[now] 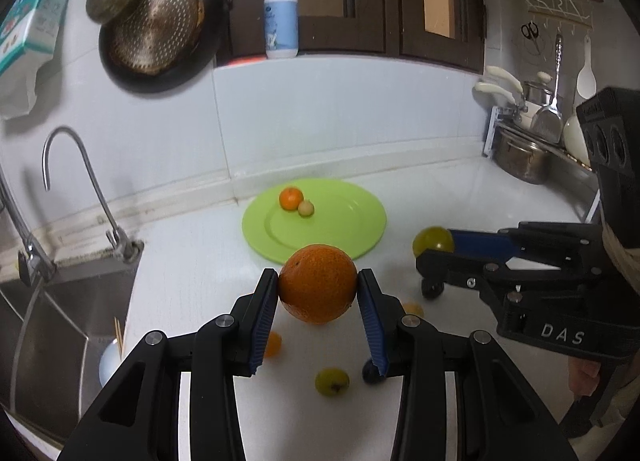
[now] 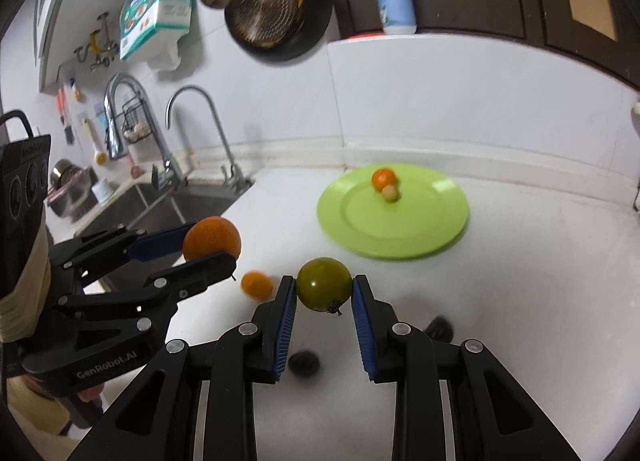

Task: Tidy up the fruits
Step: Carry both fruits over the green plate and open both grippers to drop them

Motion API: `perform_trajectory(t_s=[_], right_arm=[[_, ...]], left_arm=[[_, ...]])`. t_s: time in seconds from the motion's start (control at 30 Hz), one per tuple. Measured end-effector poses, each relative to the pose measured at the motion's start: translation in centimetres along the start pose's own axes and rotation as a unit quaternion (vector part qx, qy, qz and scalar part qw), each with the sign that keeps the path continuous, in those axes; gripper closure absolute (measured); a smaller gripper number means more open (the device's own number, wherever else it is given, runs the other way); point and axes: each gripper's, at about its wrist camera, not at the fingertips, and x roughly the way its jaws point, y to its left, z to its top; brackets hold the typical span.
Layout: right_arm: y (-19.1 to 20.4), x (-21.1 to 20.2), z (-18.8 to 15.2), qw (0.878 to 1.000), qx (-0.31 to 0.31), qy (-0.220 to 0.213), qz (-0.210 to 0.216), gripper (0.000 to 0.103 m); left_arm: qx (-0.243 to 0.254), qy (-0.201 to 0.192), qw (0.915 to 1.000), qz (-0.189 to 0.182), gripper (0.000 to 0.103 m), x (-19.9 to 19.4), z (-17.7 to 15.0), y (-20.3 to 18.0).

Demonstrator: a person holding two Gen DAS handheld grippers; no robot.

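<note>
Now largest first: white countertop (image 1: 192, 269), sink (image 1: 68, 313) at my left, then the green plate (image 1: 352, 237) near the back wall, already holding a small tangerine (image 1: 291, 198) touching a pale little fruit (image 1: 305, 208). My left gripper (image 1: 318, 285) is closed on a big orange (image 1: 317, 283), held off the counter just short of the plate's near rim. My right gripper (image 2: 324, 291) is clamped on a green tomato-like fruit (image 2: 323, 284), stem down, also lifted, in front of the plate. Loose on the counter: small orange fruit (image 2: 257, 283), yellow-green fruit (image 1: 331, 381), dark fruit (image 2: 304, 363). Step looks like carrying both to the plate. Next probably calls for moving forward over the plate, lowering, then opening gently so the round fruits don't roll off.
</note>
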Motion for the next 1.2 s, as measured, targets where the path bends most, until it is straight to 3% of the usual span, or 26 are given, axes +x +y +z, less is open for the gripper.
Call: perform_trajectory(t_s=[0.53,0.93,1.2], right_arm=[[-2.9,0.9,7.2,0.998,-0.004,-0.063,-0.033,0.073],[-4.1,4.8,10.9,0.998,-0.025,-0.043,-0.042,0.073],[-6.0,8.9,12.3,0.999,-0.025,-0.009,-0.047,0.073]], left_arm=[[-0.016,-0.010,0.9998,0.003,0.063,3.6,6.2,1.9],[-0.028,0.011,0.9995,0.002,0.063,7.9,9.1,3.9],[-0.041,0.050,0.9979,-0.005,0.063,12.4,9.8,5.3]])
